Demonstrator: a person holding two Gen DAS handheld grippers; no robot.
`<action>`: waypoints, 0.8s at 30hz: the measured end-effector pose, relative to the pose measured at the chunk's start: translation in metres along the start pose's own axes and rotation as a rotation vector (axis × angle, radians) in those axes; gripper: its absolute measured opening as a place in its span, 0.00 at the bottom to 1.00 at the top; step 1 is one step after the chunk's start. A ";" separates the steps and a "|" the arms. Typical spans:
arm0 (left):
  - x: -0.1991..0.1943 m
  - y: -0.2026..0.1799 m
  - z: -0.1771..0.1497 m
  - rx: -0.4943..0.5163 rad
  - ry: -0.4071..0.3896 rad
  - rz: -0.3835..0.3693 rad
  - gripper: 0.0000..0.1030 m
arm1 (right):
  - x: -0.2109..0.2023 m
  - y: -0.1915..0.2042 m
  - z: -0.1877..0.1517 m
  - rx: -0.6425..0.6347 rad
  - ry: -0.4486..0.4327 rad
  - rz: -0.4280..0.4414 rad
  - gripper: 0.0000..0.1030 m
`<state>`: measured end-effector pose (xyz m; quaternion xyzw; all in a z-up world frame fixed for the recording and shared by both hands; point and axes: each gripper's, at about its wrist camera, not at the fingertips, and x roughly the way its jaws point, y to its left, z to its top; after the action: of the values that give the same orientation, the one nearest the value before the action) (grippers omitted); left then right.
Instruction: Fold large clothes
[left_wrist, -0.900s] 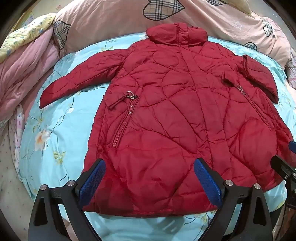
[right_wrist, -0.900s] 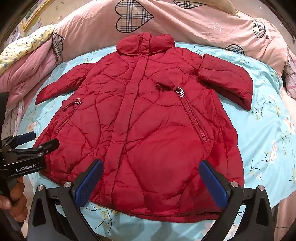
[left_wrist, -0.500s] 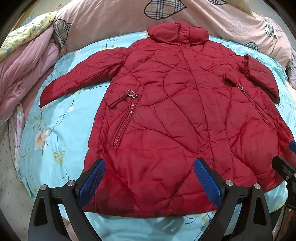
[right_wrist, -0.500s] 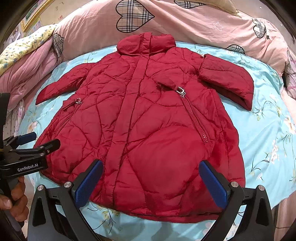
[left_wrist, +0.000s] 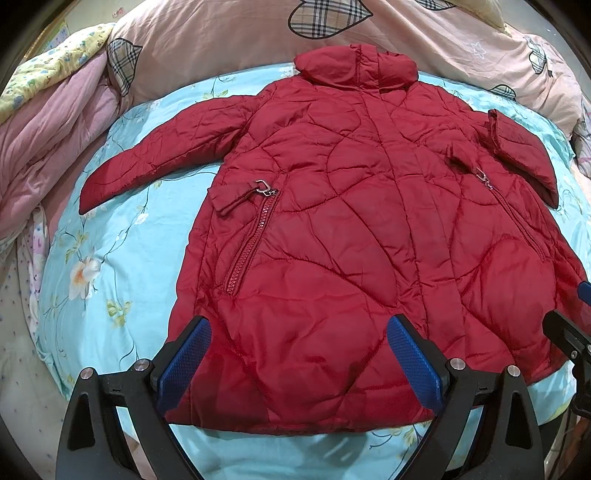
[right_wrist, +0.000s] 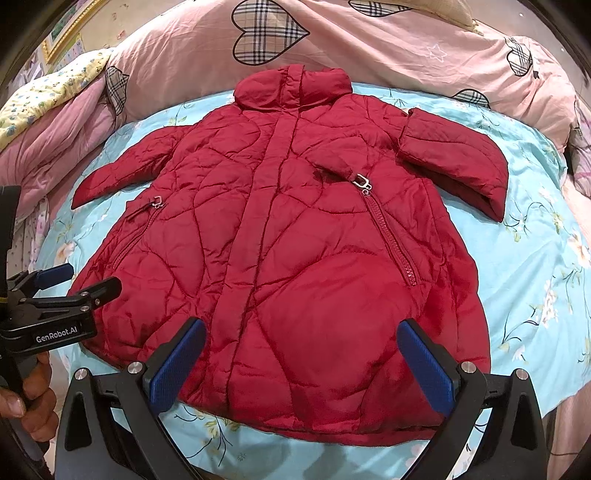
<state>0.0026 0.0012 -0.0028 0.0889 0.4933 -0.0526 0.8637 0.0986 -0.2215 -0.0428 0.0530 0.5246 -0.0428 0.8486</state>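
Between and beyond the wide-spread, empty fingers of the left gripper (left_wrist: 299, 363) and right gripper (right_wrist: 301, 363) lies the red coat (right_wrist: 288, 240), flat on the blue sheet (right_wrist: 535, 258); folding looks unstarted; likely next, sleeves inward; bare sheet flanks both sides; pink quilt (left_wrist: 229, 48) crowds the collar

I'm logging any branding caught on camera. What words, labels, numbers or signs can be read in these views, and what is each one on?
"GenRobot.AI": white lettering on the black body of the left gripper, seen at the left edge of the right wrist view.
Red jacket: no readable label or lettering; the zipper pulls bear none that can be made out.
Framed picture at the top left corner of the right wrist view: too small and blurred to read.
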 end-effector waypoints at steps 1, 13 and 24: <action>0.000 0.000 0.000 0.000 0.000 -0.001 0.94 | 0.000 0.000 0.000 0.001 0.000 -0.001 1.00; 0.007 0.001 0.004 0.001 0.019 0.010 0.94 | 0.003 -0.001 0.005 -0.005 0.000 -0.001 1.00; 0.017 0.002 0.009 0.000 0.023 0.009 0.94 | 0.005 -0.006 0.011 -0.002 -0.018 -0.001 1.00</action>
<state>0.0194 0.0015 -0.0132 0.0918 0.5030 -0.0477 0.8581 0.1094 -0.2289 -0.0424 0.0516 0.5168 -0.0432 0.8534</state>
